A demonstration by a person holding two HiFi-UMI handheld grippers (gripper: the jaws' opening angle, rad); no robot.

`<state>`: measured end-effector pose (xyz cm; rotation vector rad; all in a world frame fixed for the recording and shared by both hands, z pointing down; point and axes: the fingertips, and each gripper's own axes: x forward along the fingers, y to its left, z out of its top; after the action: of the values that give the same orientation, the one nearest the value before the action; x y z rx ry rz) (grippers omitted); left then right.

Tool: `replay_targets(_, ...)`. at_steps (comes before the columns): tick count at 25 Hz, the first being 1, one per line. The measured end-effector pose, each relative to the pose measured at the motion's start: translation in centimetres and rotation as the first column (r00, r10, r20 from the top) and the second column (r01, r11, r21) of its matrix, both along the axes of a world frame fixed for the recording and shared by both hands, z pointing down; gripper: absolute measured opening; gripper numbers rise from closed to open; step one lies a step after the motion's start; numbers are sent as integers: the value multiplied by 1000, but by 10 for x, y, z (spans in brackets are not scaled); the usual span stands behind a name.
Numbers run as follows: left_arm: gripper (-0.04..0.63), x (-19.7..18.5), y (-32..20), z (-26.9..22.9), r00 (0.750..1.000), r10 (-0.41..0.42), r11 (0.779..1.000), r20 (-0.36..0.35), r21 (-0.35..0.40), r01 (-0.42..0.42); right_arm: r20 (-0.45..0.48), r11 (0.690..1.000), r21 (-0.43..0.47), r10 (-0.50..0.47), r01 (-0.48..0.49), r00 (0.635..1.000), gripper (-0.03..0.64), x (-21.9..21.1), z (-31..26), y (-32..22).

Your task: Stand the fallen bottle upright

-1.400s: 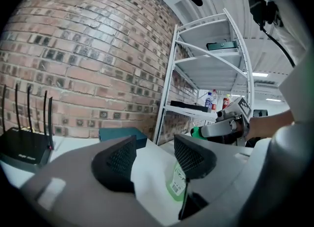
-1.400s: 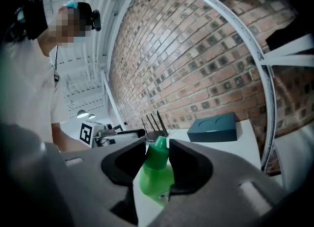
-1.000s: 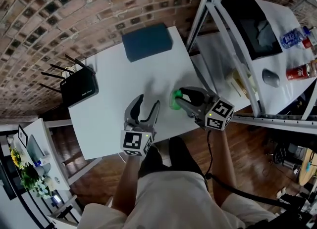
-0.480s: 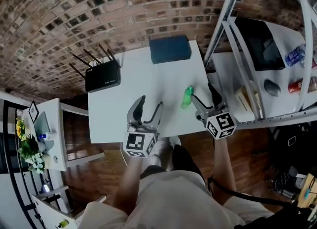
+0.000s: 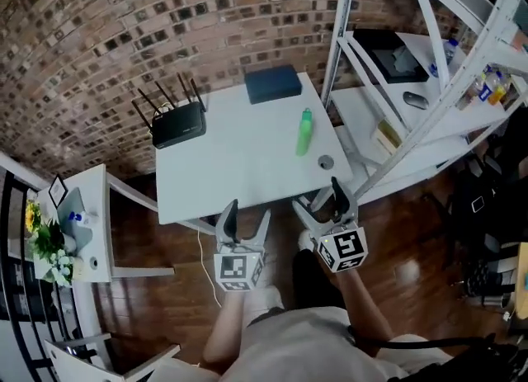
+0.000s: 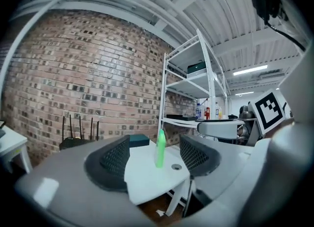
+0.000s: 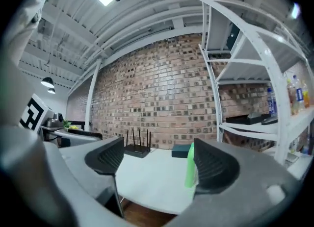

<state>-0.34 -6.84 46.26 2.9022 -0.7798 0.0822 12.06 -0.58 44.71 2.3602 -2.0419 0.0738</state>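
The green bottle (image 5: 304, 133) stands upright and alone on the right part of the white table (image 5: 239, 166). Both grippers hang over the wooden floor, in front of the table's near edge and well short of the bottle. My left gripper (image 5: 249, 211) is open with nothing between its fingers. My right gripper (image 5: 318, 195) has its jaws opening wide, with nothing between them. The left gripper view shows the bottle (image 6: 160, 148) far beyond the left gripper (image 6: 155, 172). In the right gripper view the bottle (image 7: 190, 172) shows beside the right pad of the right gripper (image 7: 157, 164).
A black router (image 5: 177, 124) with antennas sits at the table's back left, a dark blue box (image 5: 274, 83) at its back edge. A small round grey disc (image 5: 325, 162) lies near the bottle. A white metal shelf rack (image 5: 388, 83) with bottles stands to the right.
The right gripper opened and let go of the green bottle, which now stands upright on the table. Both grippers drew back from the table to beyond its near edge.
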Motion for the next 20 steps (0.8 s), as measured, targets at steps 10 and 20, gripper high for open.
replay_targets(10,302,-44,59,-54,995,-82,993,-55,75,86,-106,994,-40,97,-102,990,417,-1,-37,91)
replay_targets(20,296,9,127,-73,992,-88,991,-95,94,97,-87,997,-66,44,-50,995,373,34,-40,145)
